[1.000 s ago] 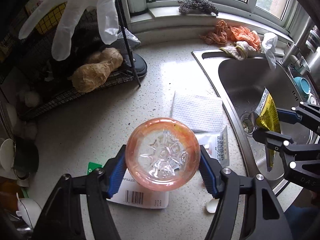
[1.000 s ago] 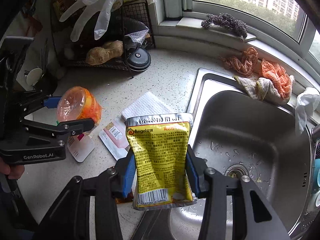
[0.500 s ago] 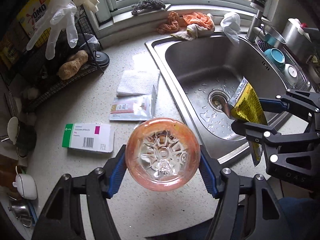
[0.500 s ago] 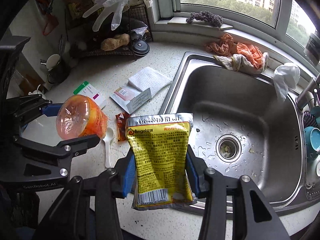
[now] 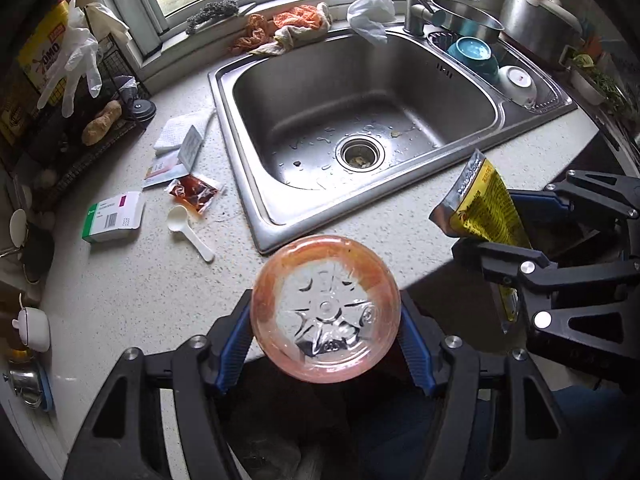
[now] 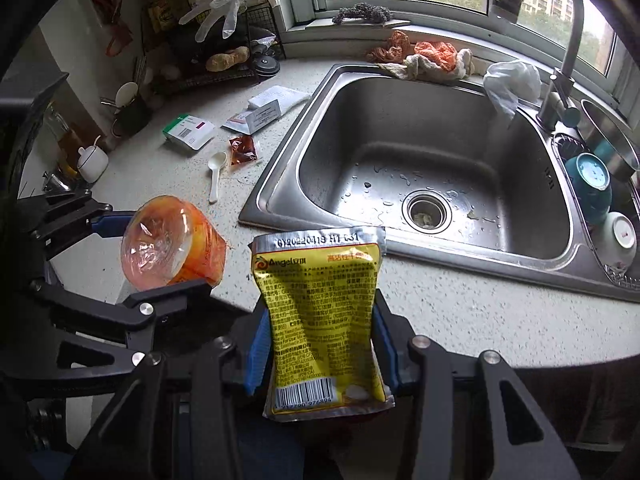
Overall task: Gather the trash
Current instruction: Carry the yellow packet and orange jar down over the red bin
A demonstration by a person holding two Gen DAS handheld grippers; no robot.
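A speckled pale stone countertop wraps around a stainless steel sink basin, wet with droplets near its round drain. At the front edge of the counter, the left gripper has its blue pads pressed against the sides of a clear plastic bottle with an orange label, seen base-on and held above the counter's rim. Just beside it, the right gripper pinches a yellow and silver foil pouch upright between its blue pads, also near the counter's front edge. Left on the countertop to the left of the sink lie a white and green cardboard medicine box, a folded white paper towel, a flat white sachet with a pink patch, a small clear packet of red-brown sauce and a small white plastic spoon.
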